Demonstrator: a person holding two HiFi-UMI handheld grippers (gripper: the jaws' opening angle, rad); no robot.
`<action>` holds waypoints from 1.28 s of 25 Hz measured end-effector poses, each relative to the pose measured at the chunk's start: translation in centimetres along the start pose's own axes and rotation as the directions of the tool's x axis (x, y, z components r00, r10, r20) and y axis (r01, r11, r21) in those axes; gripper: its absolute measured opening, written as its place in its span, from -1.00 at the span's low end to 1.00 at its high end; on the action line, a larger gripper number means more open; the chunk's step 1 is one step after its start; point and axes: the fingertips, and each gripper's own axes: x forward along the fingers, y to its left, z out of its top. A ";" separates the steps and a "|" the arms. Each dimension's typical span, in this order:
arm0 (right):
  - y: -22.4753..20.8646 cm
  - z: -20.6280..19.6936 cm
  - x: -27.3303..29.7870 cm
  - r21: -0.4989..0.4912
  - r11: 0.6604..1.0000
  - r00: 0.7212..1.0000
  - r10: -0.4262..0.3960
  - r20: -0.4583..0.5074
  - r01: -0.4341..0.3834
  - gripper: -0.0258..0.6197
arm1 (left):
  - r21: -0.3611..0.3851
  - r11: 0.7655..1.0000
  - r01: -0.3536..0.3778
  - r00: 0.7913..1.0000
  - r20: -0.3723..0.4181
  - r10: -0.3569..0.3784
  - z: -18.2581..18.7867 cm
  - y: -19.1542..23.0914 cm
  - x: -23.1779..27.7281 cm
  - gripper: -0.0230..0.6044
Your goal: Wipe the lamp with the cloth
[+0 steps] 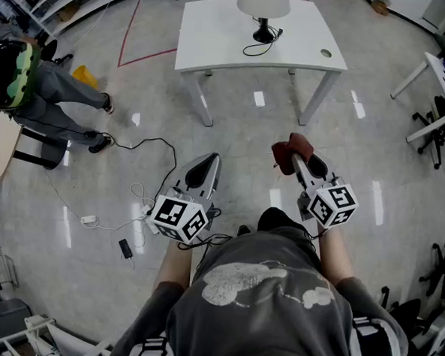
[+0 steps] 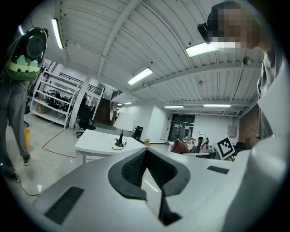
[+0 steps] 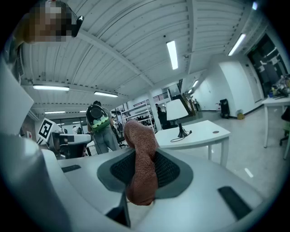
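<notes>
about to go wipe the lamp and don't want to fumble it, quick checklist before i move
1. Cloth gripped: ok, the right gripper is shut on the cloth.
2. Left gripper free: ok, jaws together, nothing between them.
3. Lamp standing: ok, upright on the table, cord looped by its base.
4. Lamp within reach: not ok, bare floor lies between both grippers and the table.
5. Way ahead: ok, the floor cable lies off to the left.
6. Lamp switched off: cannot tell.
</notes>
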 end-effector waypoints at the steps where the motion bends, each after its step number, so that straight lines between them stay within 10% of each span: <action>1: 0.3 0.0 0.4 -0.010 1.000 1.000 0.009 -0.004 -0.009 -0.61 | -0.008 1.000 -0.001 1.000 0.006 0.001 0.0 0.4 -0.1 -0.90; 32: -10.7 9.7 30.1 -0.001 0.988 0.988 0.154 0.007 -0.154 -0.61 | -0.019 0.995 -0.102 0.995 0.013 0.103 5.7 16.8 17.8 -0.90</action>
